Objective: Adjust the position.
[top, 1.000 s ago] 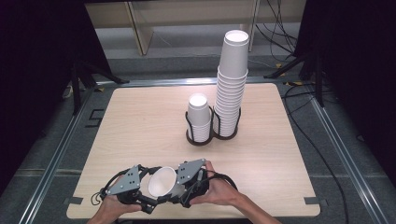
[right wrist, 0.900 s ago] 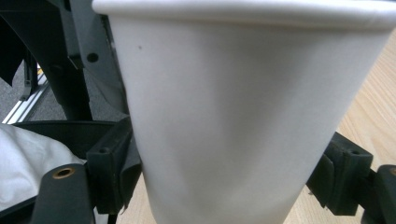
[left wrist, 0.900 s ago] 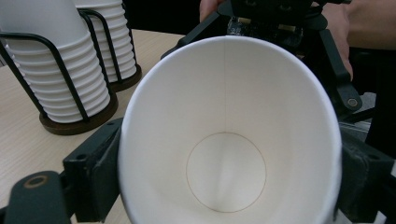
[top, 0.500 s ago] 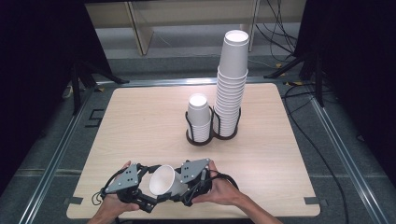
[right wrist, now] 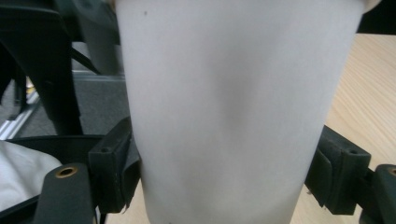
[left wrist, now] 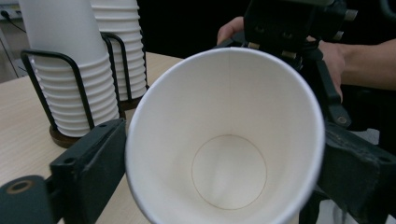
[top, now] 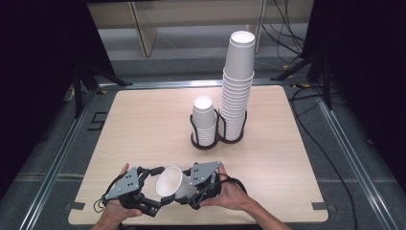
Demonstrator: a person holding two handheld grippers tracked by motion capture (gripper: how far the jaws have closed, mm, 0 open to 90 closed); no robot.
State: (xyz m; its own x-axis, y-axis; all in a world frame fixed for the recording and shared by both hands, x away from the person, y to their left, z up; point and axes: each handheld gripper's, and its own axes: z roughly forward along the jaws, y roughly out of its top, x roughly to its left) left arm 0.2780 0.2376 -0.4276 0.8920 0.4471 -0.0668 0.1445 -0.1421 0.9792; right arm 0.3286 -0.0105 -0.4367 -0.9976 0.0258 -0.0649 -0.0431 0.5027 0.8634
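A white paper cup [top: 170, 184] lies on its side in the air just above the table's front edge, mouth turned left. My right gripper [top: 186, 191] is shut on its body; in the right gripper view the cup wall [right wrist: 233, 116] sits squeezed between both jaws. My left gripper [top: 157, 189] faces the open mouth. In the left gripper view its jaws press against either side of the rim, and I look straight down into the cup [left wrist: 224, 140]. A hand holds each gripper.
A black wire holder [top: 194, 132] stands mid-table with a short stack of cups [top: 203, 122] and a tall stack [top: 235, 86] beside it. The wooden table [top: 143, 124] has metal rails along its sides. Cables trail on the floor behind.
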